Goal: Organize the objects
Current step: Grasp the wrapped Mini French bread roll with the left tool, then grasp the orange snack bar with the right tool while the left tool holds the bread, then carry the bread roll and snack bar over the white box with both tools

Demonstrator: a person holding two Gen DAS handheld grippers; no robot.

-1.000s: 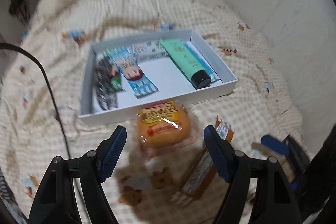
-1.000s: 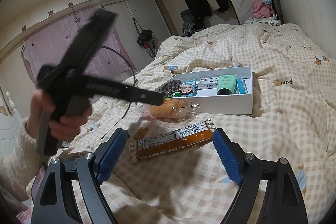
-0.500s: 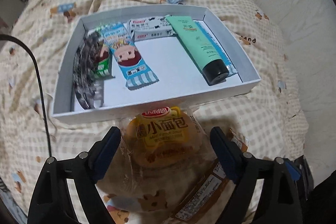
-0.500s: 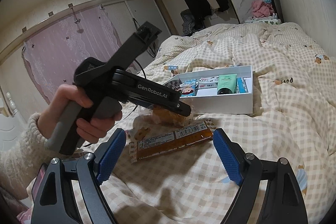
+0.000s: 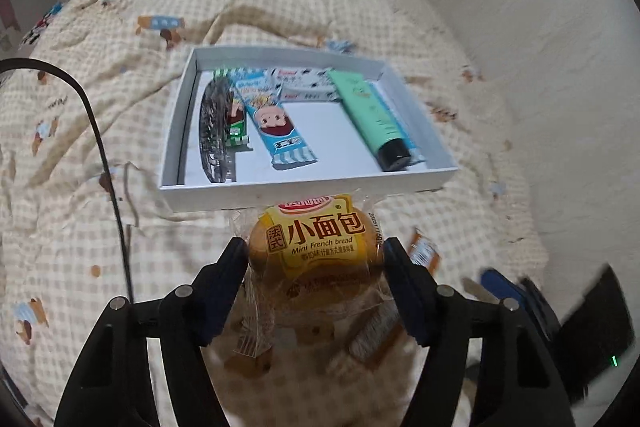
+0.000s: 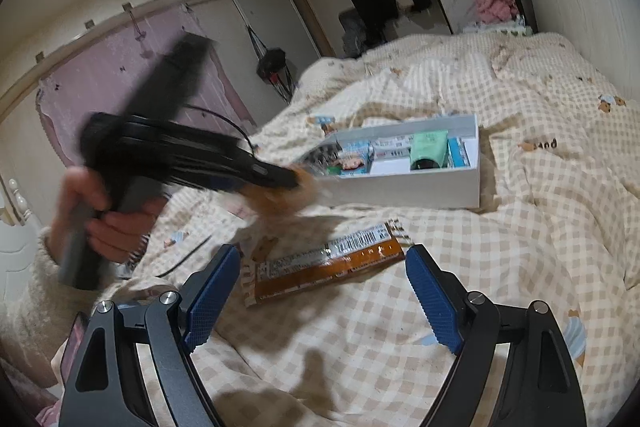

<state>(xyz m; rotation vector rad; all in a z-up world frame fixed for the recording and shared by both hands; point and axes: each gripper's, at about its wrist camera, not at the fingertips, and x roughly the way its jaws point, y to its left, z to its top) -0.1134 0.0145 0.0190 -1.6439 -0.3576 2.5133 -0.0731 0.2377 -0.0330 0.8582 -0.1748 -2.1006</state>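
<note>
Fingers (image 5: 234, 267) of our left gripper (image 5: 314, 259) are closing on the mini French bread packet (image 5: 314, 235), pinching its soft, light, crushable sides at three and nine o'clock, the white box (image 5: 304, 193) lying at twelve.

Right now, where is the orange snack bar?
Right wrist view: orange snack bar lies on the quilt ahead of the open right gripper, nearer than the white box.

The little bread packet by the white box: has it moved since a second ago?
Yes. The bread packet lay on the quilt before the white box; now it sits between the closing left hand-held gripper, apparently lifted, its top overlapping the box's near wall.
</note>
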